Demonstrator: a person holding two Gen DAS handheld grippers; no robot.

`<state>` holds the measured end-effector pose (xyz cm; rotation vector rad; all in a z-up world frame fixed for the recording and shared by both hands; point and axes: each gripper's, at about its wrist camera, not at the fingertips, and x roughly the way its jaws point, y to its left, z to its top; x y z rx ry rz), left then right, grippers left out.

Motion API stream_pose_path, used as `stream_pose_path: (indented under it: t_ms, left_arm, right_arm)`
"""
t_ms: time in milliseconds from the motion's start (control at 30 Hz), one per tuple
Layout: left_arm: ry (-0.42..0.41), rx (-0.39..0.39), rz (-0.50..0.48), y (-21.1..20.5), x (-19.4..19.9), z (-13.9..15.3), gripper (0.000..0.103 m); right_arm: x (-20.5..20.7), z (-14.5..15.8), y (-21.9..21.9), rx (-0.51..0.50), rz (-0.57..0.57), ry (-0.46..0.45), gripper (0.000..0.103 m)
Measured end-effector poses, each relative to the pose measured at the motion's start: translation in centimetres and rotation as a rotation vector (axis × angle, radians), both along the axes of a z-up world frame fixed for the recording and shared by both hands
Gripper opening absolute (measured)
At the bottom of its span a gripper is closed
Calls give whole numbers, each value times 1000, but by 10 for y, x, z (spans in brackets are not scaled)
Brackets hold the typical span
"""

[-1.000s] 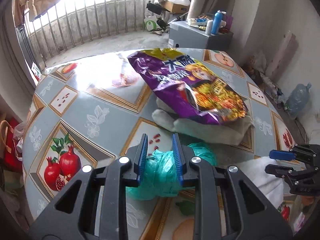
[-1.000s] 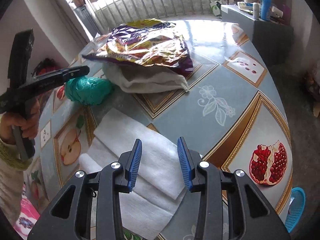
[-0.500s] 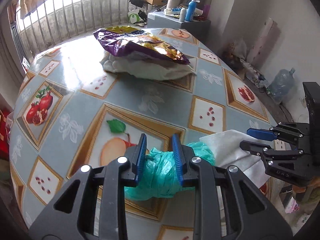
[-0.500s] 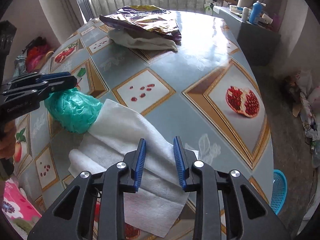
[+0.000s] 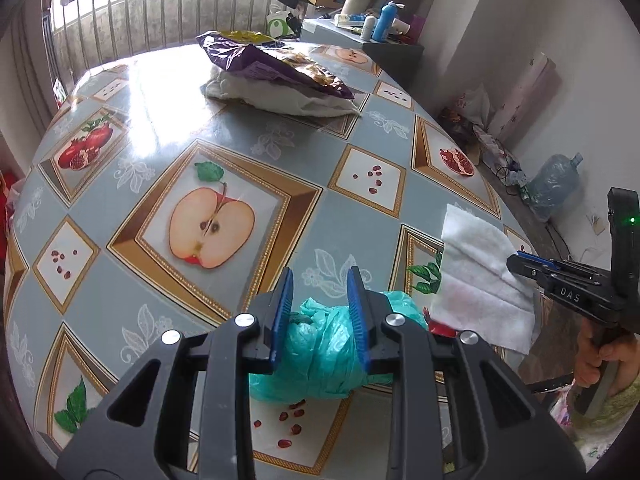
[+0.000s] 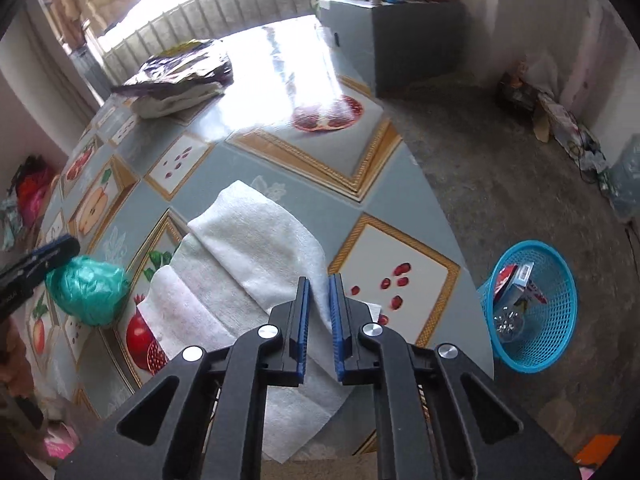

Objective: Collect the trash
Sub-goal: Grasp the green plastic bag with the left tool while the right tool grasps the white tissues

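Note:
My left gripper (image 5: 319,316) is shut on a crumpled teal plastic bag (image 5: 320,356) and holds it just above the table's near edge; the bag also shows in the right wrist view (image 6: 88,290). My right gripper (image 6: 319,322) is shut on a white paper towel (image 6: 248,264), which hangs from its fingers in the left wrist view (image 5: 480,284). A blue mesh trash basket (image 6: 532,312) with some trash inside stands on the floor to the right of the table.
A purple snack bag (image 5: 276,64) lies on a white cloth (image 5: 280,98) at the table's far side. The round table (image 5: 160,128) has a fruit-print cover. A grey cabinet (image 6: 400,28) with bottles stands behind. A water jug (image 5: 554,186) lies on the floor.
Both grippers have pulled back toward the table's near edge with their loads. The right gripper closed on the paper towel and lifted it; the blue basket came into view.

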<state>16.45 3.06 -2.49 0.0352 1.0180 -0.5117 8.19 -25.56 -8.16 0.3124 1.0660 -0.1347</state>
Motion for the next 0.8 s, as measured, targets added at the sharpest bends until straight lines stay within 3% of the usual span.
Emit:
stream_pose_path:
  t_ms: [233,367,400,500,567,633,700,800]
  left_arm:
    - [78,-83,-4,-4,-21,3,35]
    - [-36,-99,-136,-10,-39,19,62]
    - [-63,-85,-195,-13,-44,23,71]
    - [-158,55,-361,-32,-60,24,75]
    - [-211,205,-403,-44,-67,14,75]
    - [-217,297,-411,-49,-66,5,75]
    - [-195,323,-401,-52,-62,-1,74]
    - [-149,300,-357,-52,-55,-4,69]
  right_arm:
    - [-19,-6,-30,225,-168,-43,8]
    - [-29,-6,-31,270,-147,-57,9]
    - [-30,-5,-30,273,-135,-60,9]
    - [-31,-5,-28,286,-105,-54,9]
    - [-32,-8,-28,308,-96,-44,9]
    - [-34,-9,-28,315,-92,-36,10]
    - [-37,-9,-28,324,-82,-34,10]
    - [-41,-8,-27,334,-75,-33,10]
